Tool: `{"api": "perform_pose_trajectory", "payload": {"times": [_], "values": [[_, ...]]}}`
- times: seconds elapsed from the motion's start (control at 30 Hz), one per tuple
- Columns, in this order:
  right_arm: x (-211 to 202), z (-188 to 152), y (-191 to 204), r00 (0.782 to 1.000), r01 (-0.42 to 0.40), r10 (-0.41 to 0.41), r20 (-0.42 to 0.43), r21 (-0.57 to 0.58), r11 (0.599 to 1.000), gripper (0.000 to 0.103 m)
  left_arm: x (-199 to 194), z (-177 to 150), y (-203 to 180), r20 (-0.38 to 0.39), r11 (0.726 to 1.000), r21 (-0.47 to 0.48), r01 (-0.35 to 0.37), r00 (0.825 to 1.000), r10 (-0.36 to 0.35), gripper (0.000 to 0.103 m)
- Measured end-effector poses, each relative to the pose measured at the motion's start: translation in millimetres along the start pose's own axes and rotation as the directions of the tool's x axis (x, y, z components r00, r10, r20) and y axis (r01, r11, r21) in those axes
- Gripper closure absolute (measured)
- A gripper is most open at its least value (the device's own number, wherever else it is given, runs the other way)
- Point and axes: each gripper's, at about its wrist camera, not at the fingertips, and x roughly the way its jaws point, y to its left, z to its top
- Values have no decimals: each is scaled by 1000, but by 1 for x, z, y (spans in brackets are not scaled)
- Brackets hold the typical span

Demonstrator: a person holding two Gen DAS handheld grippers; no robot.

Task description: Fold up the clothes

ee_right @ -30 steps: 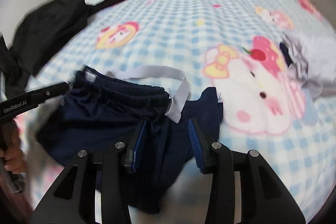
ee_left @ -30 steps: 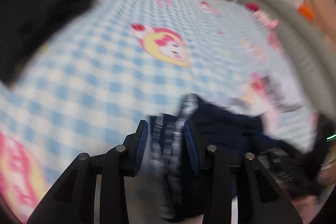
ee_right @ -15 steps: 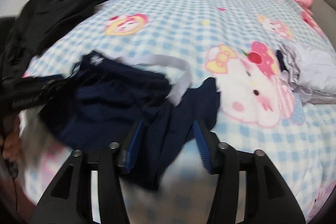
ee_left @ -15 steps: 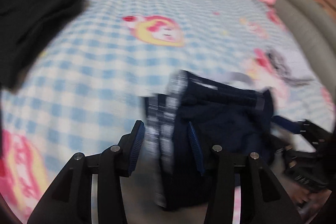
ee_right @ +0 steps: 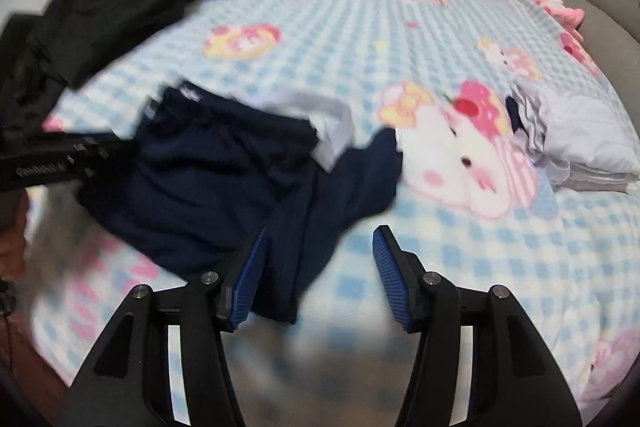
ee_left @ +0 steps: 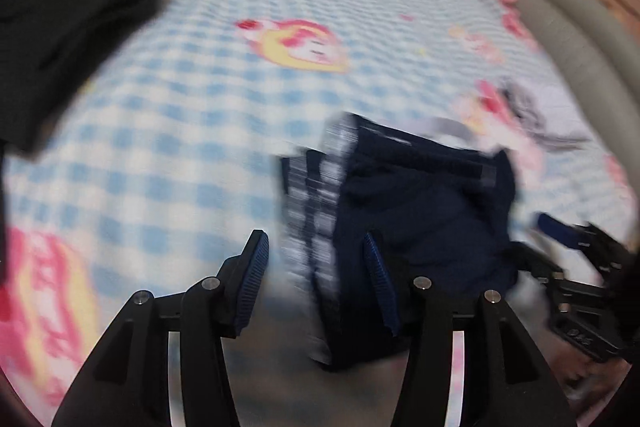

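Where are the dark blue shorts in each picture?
Left wrist view: the dark blue shorts lie low and right of middle, running down between the left gripper's opening jaws.
Right wrist view: the shorts lie left of middle, one edge just inside the right gripper.
Shared landmark: the black garment at upper left on the checked blanket in both.

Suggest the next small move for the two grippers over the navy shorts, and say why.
Probably draw both grippers back off the cloth, then smooth it. The left gripper is opening, and the right gripper stands open, neither pinching, though the navy shorts reach between both pairs of pads. The shorts lie rumpled on the checked blanket, one grey strap looped loose.
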Motion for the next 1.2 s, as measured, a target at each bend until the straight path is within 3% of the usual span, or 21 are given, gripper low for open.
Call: {"api": "perform_pose_trajectory", "payload": {"times": [0.03, 0.1, 0.17, 0.27, 0.4, 0.47, 0.5, 0.6, 0.67, 0.7, 0.77, 0.83, 0.93, 1.07, 1.2], "values": [[-1, -1, 3, 999, -33, 33, -2, 0, 999, 47, 2, -3, -6, -6, 1000, 23, -4, 1000, 4, 51], [4, -6, 12, 997, -67, 66, -46, -16, 998, 47, 12, -6, -17, -25, 992, 94, -90, 995, 93, 50], [15, -14, 23, 995, -24, 16, -99, -76, 997, 47, 17, -7, -15, -48, 983, 120, -141, 988, 148, 49], [18, -24, 25, 991, 12, -28, -128, -125, 992, 47, 11, -4, -2, -55, 983, 85, -162, 984, 167, 49], [0, -27, 6, 993, 46, -55, -101, -81, 996, 42, -5, -2, 12, -24, 996, -13, -93, 995, 92, 50], [-8, -27, -4, 996, 53, -55, -74, -30, 998, 42, -6, 0, 8, -16, 1000, -15, -17, 1000, 16, 50], [-10, -26, -8, 998, 13, -13, -66, 4, 1000, 42, -4, 0, 4, -25, 1000, 10, 0, 1000, 0, 50], [-2, -22, -6, 992, -89, 92, -87, 34, 995, 42, 0, -1, -3, -66, 994, 95, -49, 996, 55, 50], [8, -22, -5, 992, -25, 24, -126, -8, 1000, 42, 1, 0, 7, -76, 988, 85, -126, 988, 132, 47], [11, -21, -9, 991, -5, 4, -137, -13, 1000, 42, -1, 1, 13, -74, 990, 53, -127, 989, 131, 47], [3, -18, -22, 993, -48, 54, -105, 55, 997, 42, -9, 3, 26, -47, 997, -47, -69, 997, 67, 47], [-5, -12, -33, 993, -97, 104, -55, 119, 988, 41, -14, 6, 22, 0, 997, -46, -60, 998, 60, 48], [7, 6, -34, 992, -118, 122, -17, 140, 983, 40, -1, 11, 11, -3, 999, -12, -52, 999, 52, 48], [37, 10, -20, 989, -92, 103, -102, 111, 990, 40, 28, 15, -4, -43, 998, 23, -59, 997, 60, 48], [39, 6, -18, 991, -36, 47, -122, 87, 996, 40, 23, 24, 11, -4, 993, -70, -94, 996, 94, 47]]}}
